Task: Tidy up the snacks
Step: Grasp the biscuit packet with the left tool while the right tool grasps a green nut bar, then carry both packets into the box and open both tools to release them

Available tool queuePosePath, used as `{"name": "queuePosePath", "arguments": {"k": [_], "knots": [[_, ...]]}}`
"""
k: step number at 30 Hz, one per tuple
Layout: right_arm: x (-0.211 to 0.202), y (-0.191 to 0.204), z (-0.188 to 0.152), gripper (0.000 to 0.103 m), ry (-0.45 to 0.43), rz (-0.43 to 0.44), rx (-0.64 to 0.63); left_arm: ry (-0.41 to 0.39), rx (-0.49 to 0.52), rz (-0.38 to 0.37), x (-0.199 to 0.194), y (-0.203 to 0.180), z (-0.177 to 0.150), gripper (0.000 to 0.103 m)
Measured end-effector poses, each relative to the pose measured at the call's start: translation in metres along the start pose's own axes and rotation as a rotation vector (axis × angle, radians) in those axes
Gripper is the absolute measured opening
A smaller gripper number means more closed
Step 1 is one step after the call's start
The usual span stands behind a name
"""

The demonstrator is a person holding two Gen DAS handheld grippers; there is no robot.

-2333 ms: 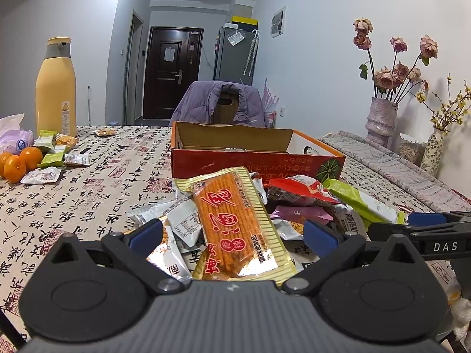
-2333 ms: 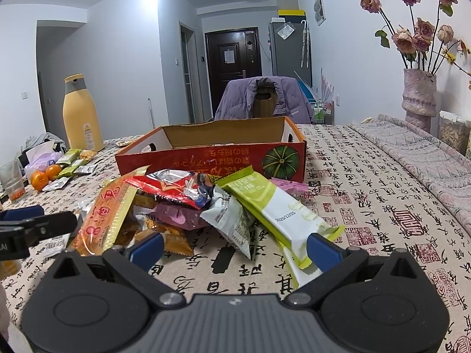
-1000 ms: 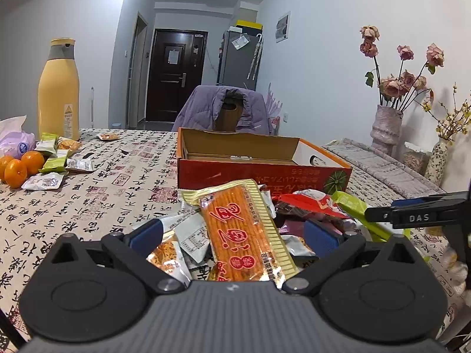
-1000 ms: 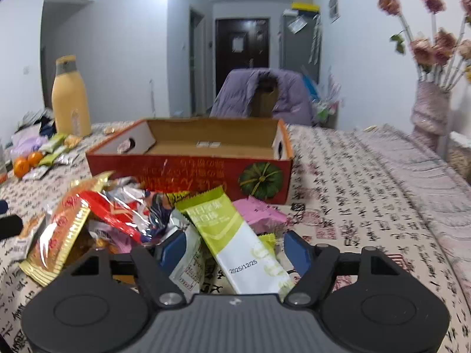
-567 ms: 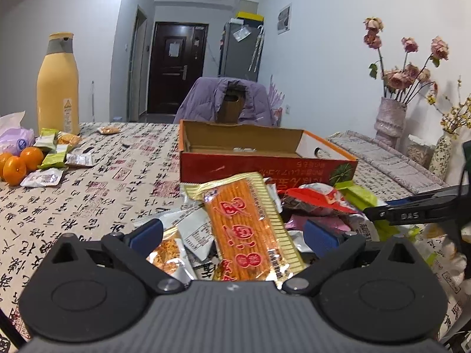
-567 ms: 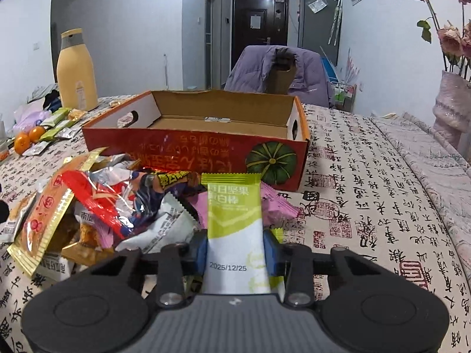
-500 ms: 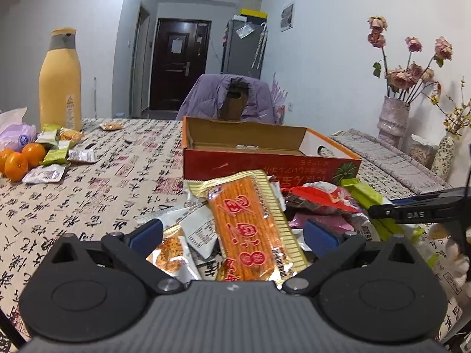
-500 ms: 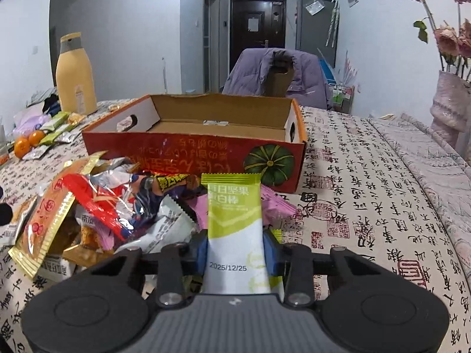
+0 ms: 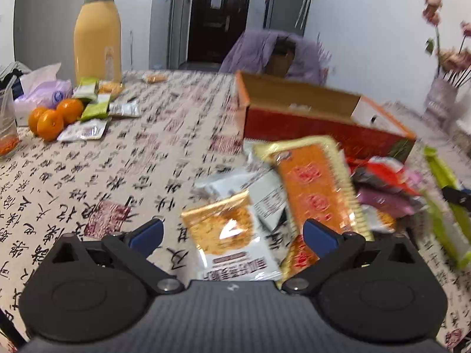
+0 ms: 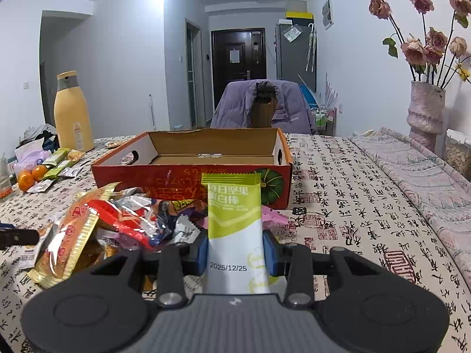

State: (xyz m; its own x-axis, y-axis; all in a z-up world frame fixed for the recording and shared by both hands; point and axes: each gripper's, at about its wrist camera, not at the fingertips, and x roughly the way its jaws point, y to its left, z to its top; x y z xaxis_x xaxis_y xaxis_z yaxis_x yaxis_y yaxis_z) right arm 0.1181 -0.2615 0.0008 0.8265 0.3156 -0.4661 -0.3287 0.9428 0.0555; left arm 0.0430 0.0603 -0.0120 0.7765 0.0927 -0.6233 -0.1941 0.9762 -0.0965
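A pile of snack packets [image 10: 123, 223] lies on the table in front of an open red cardboard box [image 10: 191, 173]. My right gripper [image 10: 235, 253] is shut on a green-and-white snack bar packet [image 10: 234, 223] and holds it upright above the pile, in front of the box. That bar also shows at the right edge of the left wrist view [image 9: 441, 182]. My left gripper [image 9: 232, 235] is open low over the table, straddling a small orange-and-white packet [image 9: 226, 235]. A long orange packet [image 9: 318, 188] lies just right of it. The box [image 9: 318, 117] is empty apart from a small white piece.
A tall yellow bottle [image 9: 97, 32] stands at the far left, with oranges [image 9: 50, 117], small packets [image 9: 94, 103] and a tissue bag [image 9: 44, 88] near it. A chair with a purple jacket [image 10: 265, 106] stands behind the table. A vase of dried roses [image 10: 426, 108] is at the right.
My right gripper closed on the green bar packet and lifted it off the pile. My left gripper swung left and down, now over the small orange-and-white packet; its view is motion-blurred.
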Motion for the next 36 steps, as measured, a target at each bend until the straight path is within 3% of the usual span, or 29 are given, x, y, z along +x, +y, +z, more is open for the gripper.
{"name": "queuePosePath", "arguments": {"k": [2,4,7,10,21,28,36], "knots": [[-0.004,0.002,-0.002,0.036,-0.004,0.000,0.009,0.024,-0.011,0.005,0.008,0.003,0.002,0.097],[-0.008,0.003,-0.004,0.036,-0.007,0.002,0.016,0.054,-0.030,0.015,0.015,0.007,0.003,0.081],[-0.012,0.005,-0.007,0.036,-0.006,0.001,0.025,0.087,-0.055,0.001,0.019,0.009,0.000,0.067],[-0.015,0.006,-0.009,0.036,-0.003,-0.003,0.030,0.077,-0.034,-0.015,0.016,0.005,-0.005,0.057],[-0.024,0.008,-0.006,0.036,-0.028,0.006,0.038,-0.005,0.001,0.018,-0.011,0.001,0.000,0.054],[-0.014,0.011,0.022,0.036,-0.079,-0.004,0.014,-0.093,0.036,-0.008,-0.023,-0.016,0.037,0.054],[0.023,0.011,0.077,0.036,-0.120,-0.017,-0.018,-0.155,0.069,-0.050,-0.005,-0.047,0.091,0.054]]}}
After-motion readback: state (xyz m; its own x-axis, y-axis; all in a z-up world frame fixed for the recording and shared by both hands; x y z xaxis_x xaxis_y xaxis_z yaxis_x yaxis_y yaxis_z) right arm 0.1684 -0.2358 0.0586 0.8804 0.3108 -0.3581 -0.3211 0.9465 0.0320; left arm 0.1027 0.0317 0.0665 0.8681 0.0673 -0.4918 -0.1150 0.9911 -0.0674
